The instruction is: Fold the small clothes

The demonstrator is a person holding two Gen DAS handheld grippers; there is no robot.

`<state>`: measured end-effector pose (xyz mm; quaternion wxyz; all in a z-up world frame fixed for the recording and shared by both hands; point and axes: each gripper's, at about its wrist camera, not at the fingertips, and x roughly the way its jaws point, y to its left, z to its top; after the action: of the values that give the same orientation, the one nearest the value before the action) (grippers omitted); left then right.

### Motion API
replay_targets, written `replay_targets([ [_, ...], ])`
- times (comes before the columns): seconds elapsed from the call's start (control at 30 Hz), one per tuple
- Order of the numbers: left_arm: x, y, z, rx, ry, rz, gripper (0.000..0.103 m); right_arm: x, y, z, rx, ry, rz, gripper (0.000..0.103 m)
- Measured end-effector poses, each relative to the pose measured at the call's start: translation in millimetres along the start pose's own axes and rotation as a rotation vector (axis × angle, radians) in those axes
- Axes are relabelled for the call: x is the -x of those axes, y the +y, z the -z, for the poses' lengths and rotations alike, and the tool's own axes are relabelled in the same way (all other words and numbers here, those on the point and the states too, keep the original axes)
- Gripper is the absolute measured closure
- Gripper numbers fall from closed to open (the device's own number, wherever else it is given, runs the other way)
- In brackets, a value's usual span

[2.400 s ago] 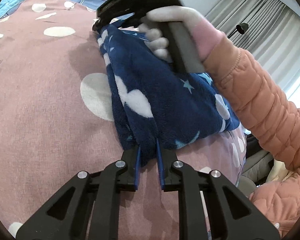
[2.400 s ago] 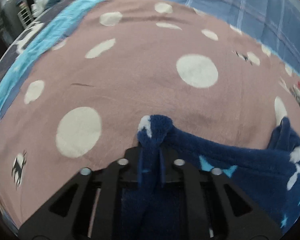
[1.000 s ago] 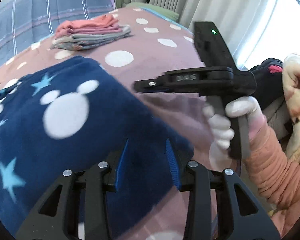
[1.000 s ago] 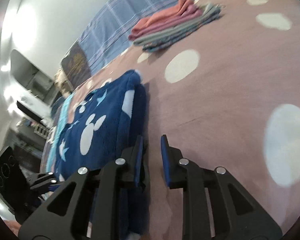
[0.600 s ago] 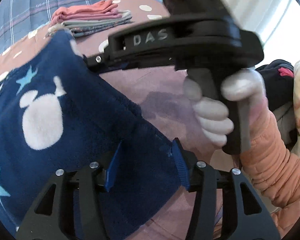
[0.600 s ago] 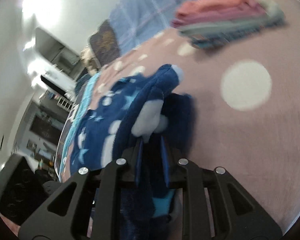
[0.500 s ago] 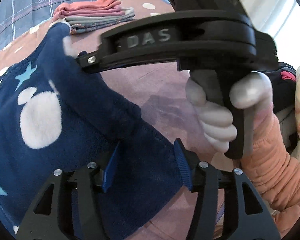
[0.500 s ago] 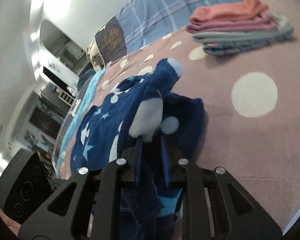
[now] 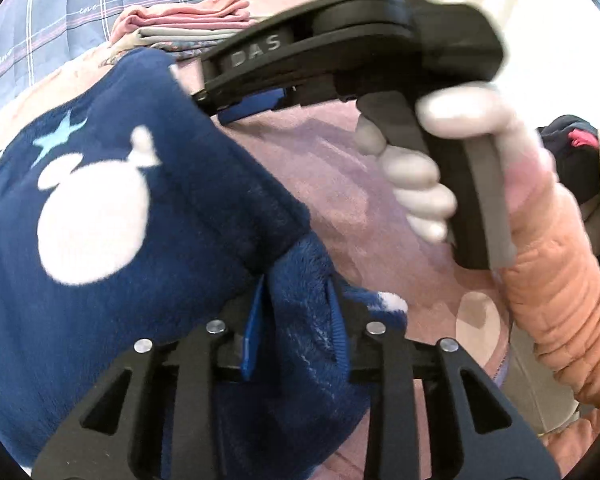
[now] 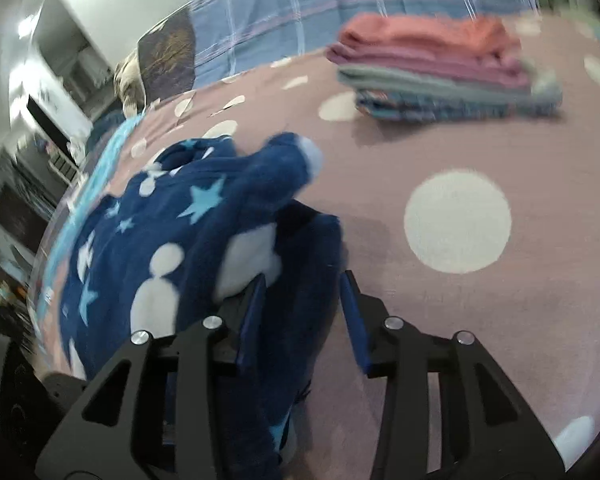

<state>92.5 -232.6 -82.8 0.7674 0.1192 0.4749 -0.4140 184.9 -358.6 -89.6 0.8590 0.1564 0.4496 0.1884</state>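
Observation:
A navy fleece garment with white mouse heads and light blue stars lies on the pink dotted bedspread. My left gripper is shut on a thick fold at the garment's near corner. In the right wrist view the garment lies bunched at the left. My right gripper is open, its jaws apart around a dark fold that lies loose between them. The right gripper's body shows in the left wrist view, held by a white-gloved hand.
A stack of folded clothes, pink on top and grey and blue below, sits further back on the bedspread; it also shows in the left wrist view. A blue plaid quilt lies behind. Curtains and a clothes pile are at right.
My right gripper opened and let go of the raised fold. My left gripper closed from open onto the near corner of the garment.

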Motion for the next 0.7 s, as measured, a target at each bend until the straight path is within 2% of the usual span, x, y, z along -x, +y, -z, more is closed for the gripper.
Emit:
replay_targets([
  [0.13,5.7,6.3,11.0,0.024,-0.024,0.040,0.078,-5.4,-33.0,-0.1,-0.163,-0.007,-0.071,0.068],
  [0.23,10.8,8.1,21.5,0.030,-0.036,0.074,0.080,-7.2,-33.7,-1.2,-0.155,0.003,-0.100,0.070],
  [0.33,14.0,9.9,30.1,0.008,-0.040,0.081,0.081,-23.2,-23.5,-6.9,-0.115,0.063,-0.159,0.068],
  [0.37,14.9,7.3,32.4,-0.002,-0.041,0.082,0.081,-28.8,-22.6,-10.7,-0.128,0.062,-0.159,0.091],
  [0.47,12.3,1.9,32.7,-0.025,-0.042,0.090,0.081,-20.3,-17.7,-20.1,-0.199,-0.029,-0.123,0.095],
  [0.53,8.7,3.6,31.0,-0.042,-0.048,0.097,0.081,-16.2,-5.9,-24.2,-0.148,-0.080,-0.073,0.095],
  [0.57,7.3,4.1,30.5,-0.045,-0.050,0.101,0.081,-29.2,-7.9,-25.5,-0.117,-0.060,-0.008,0.095],
  [0.6,7.3,3.4,31.1,-0.045,-0.051,0.104,0.081,-44.2,-17.7,-24.0,-0.142,-0.029,0.007,0.096],
  [0.67,5.6,7.3,29.4,-0.041,-0.051,0.118,0.081,-56.8,-43.1,-19.7,-0.230,-0.030,-0.104,0.096],
  [0.7,4.8,11.1,29.0,-0.039,-0.052,0.124,0.081,-53.5,-46.1,-19.5,-0.238,-0.042,-0.133,0.096],
])
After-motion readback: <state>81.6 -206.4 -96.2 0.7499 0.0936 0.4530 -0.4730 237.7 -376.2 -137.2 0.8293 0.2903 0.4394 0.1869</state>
